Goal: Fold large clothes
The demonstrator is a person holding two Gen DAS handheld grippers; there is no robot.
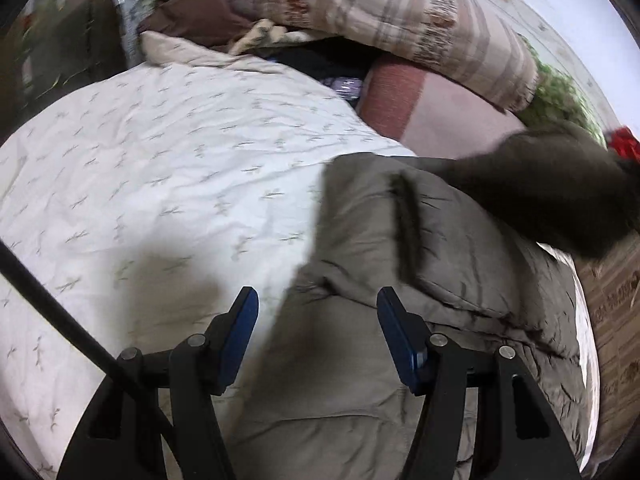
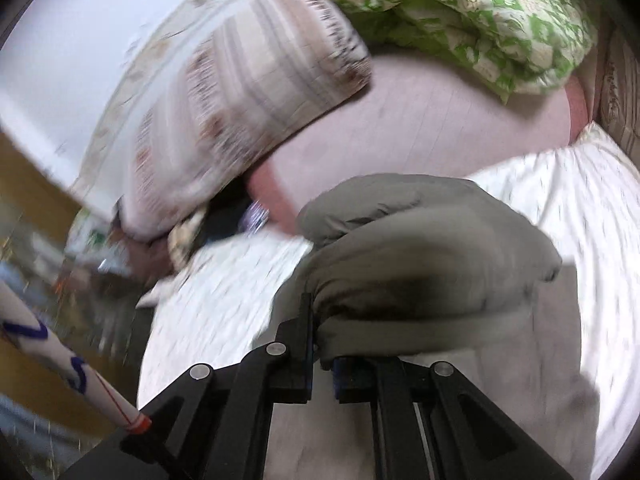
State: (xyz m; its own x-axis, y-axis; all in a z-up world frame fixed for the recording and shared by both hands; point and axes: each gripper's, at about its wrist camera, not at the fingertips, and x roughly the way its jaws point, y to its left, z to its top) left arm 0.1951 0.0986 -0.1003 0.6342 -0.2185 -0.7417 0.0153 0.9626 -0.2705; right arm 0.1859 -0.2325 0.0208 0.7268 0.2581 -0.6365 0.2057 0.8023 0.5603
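Note:
A large grey-olive padded jacket (image 1: 400, 280) lies on a white bedspread (image 1: 160, 168) with small leaf prints. My left gripper (image 1: 318, 308) is open and empty, its blue pads just above the jacket's left edge. A part of the jacket (image 1: 552, 184) is lifted and blurred at the right. In the right wrist view my right gripper (image 2: 322, 344) is shut on a bunched fold of the jacket (image 2: 420, 256) and holds it above the bed (image 2: 560, 208).
A striped quilt (image 1: 400, 12) and a pink blanket (image 1: 440, 112) are piled at the far side of the bed, with a green patterned quilt (image 2: 480, 12) beside them. Dark clothes (image 1: 312, 60) lie under the pile. The bed's right edge and patterned floor (image 1: 616, 312) are close.

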